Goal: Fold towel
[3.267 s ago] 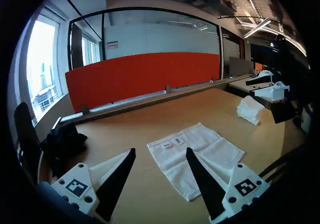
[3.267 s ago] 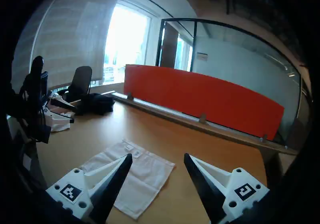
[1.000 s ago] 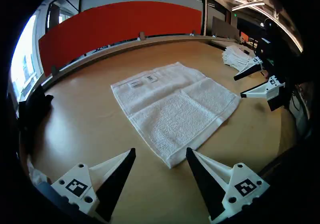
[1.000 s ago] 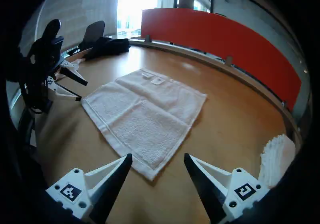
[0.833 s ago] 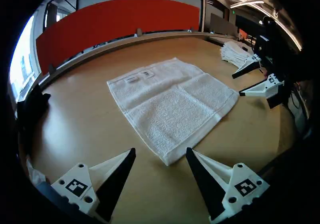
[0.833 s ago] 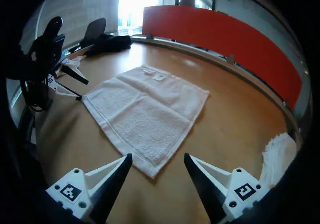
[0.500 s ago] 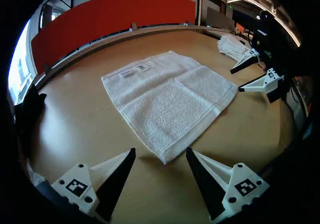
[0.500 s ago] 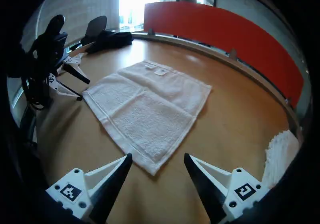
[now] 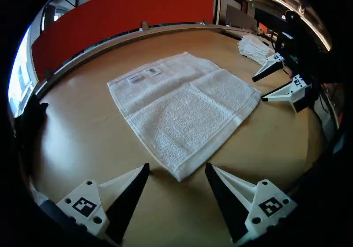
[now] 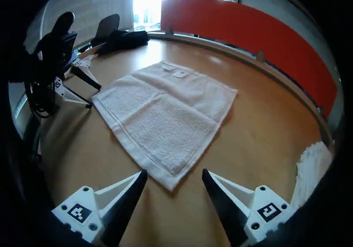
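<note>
Wooden table (image 9: 79, 123): white towel (image 9: 185, 110) flat, unfolded, tags (image 9: 144, 75) up; left tool (image 9: 176, 165), right tool (image 10: 174, 171) spread.

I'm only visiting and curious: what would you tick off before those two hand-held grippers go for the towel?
1. Towel spread flat, unfolded: ok.
2. Left hand-held gripper open, facing a towel corner: ok.
3. Right hand-held gripper open, facing another corner: ok.
4. Both low enough to pinch the cloth: cannot tell.
5. Stack of folded towels apart from the towel: ok.
</note>
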`<state>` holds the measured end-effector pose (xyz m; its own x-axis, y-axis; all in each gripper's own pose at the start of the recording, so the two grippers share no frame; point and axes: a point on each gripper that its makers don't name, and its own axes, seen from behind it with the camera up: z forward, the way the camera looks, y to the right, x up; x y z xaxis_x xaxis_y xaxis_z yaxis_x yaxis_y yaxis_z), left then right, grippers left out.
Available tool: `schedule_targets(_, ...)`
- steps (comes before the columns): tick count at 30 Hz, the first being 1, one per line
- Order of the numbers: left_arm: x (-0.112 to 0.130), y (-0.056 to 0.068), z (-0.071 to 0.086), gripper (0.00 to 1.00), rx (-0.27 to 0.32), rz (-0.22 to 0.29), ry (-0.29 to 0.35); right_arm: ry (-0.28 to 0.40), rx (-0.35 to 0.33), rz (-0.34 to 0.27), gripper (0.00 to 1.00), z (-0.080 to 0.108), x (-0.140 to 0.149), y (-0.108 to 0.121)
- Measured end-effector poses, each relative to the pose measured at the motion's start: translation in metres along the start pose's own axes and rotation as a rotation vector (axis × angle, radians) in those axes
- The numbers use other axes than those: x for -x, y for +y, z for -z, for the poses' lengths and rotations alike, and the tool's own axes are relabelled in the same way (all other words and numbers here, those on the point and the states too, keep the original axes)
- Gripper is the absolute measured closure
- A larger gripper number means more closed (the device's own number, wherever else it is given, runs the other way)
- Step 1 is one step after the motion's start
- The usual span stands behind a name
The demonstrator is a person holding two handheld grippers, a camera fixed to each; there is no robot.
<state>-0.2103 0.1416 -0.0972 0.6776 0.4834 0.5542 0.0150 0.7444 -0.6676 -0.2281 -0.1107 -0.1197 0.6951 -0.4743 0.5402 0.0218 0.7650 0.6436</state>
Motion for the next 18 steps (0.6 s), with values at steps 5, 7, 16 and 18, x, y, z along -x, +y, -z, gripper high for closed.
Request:
schedule_targets(5, 0.0006, 0.0008, 0.0003, 0.07, -0.003, 0.000, -0.007, -0.013, -0.007, 0.007, 0.14, -0.0017, 0.0048, -0.0005)
schedule_targets(7, 0.0006, 0.0009, 0.0004, 0.06, -0.004, 0.002, -0.008, -0.014, -0.010, 0.005, 0.15, -0.0021, 0.0054, -0.0008)
schedule_targets(16, 0.0000, 0.0018, -0.0005, 0.06, -0.006, 0.011, -0.011, -0.014, -0.029, -0.016, 0.24, -0.0019, 0.0056, -0.0032)
schedule_targets(18, 0.0001, 0.0014, -0.0009, 0.08, -0.011, 0.013, -0.012, -0.014, -0.031, -0.016, 0.27, -0.0018, 0.0055, -0.0033)
